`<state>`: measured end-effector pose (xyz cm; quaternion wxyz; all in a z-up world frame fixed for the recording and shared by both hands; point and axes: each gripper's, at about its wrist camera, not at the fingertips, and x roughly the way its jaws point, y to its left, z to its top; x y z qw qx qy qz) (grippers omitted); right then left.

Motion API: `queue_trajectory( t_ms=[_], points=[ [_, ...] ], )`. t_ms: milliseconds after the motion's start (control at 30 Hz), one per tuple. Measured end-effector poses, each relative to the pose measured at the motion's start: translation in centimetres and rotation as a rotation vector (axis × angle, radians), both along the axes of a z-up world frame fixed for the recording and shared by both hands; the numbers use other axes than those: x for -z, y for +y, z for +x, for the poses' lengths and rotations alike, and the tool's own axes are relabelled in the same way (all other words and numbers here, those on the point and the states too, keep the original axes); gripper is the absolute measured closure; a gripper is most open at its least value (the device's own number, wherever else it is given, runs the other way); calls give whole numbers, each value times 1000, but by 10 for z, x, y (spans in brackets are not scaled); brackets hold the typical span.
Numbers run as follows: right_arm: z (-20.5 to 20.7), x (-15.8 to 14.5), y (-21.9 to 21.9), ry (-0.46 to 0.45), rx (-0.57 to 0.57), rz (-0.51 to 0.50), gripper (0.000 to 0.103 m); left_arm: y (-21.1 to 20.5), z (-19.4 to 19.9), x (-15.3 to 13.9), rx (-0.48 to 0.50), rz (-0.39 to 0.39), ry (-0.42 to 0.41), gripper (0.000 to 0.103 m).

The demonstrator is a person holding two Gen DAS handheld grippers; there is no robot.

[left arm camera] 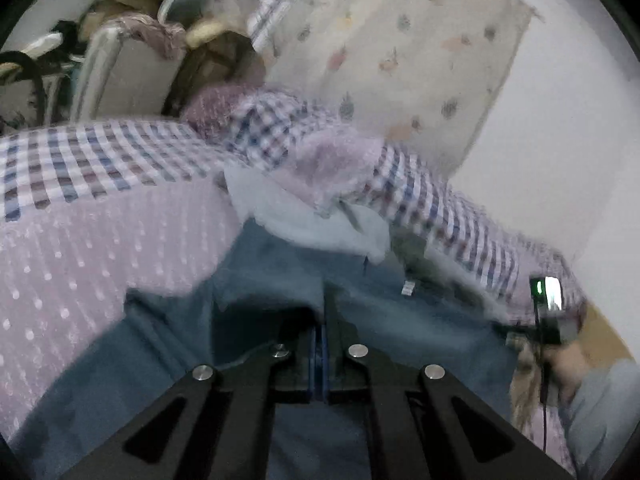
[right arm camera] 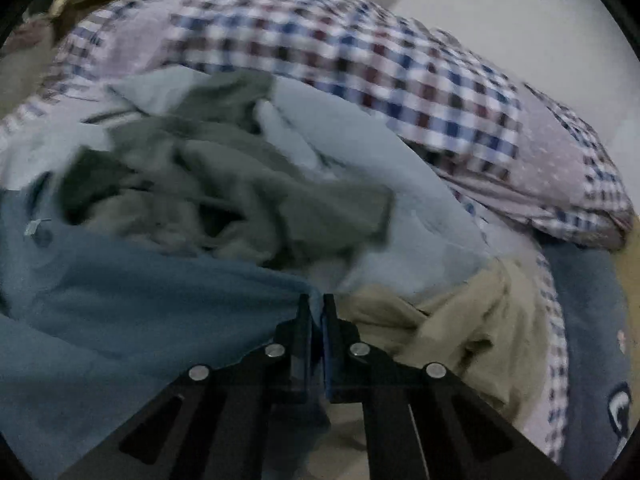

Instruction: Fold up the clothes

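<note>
Both the left gripper [left arm camera: 319, 320] and right gripper [right arm camera: 316, 312] are clamped on edges of the blue garment [right arm camera: 132, 292], apparently to stretch it flat over the bed [left arm camera: 60, 248] beside the clothes heap [right arm camera: 224, 184].

The right gripper [right arm camera: 316, 312], its fingers nearly closed, pinches an edge of a blue garment [right arm camera: 132, 304] on a bed. Behind it lie a crumpled olive-green garment [right arm camera: 240, 192], pale blue cloth [right arm camera: 400, 184], a tan garment [right arm camera: 472, 320] and a checked quilt [right arm camera: 360, 52].
</note>
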<state>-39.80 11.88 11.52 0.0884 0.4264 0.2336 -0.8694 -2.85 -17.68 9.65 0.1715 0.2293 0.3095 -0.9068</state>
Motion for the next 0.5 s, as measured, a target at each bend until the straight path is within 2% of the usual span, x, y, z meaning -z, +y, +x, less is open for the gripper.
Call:
queue_trajectory(
  t_ms=[33,67,133,200,233,267,367,500],
  points=[
    [-3,7,-2,-4,18,26,96,-5,-4,17,-18,43,-78,103],
    [-4,14,-4,-1,47,59,87,-10,-9,33,-36,85,-153,103],
    [-5,21,-5,16,90,92,77,-19,-15,56,-60,137,-267,103],
    [-1,18,-4,54,116,93,66,-15,-19,54,-53,107,-286,103],
    [2,13,0,75,130,76,53,-12,-20,51,-49,92,-291,103],
    [3,8,6,90,145,36,46,-9,-22,49,-42,75,-294,103],
    [6,-11,28,104,163,-115,45,-8,-24,52,-34,81,-311,103],
    [-1,-21,47,8,138,-290,45,-12,-23,57,-28,107,-310,103]
  ],
)
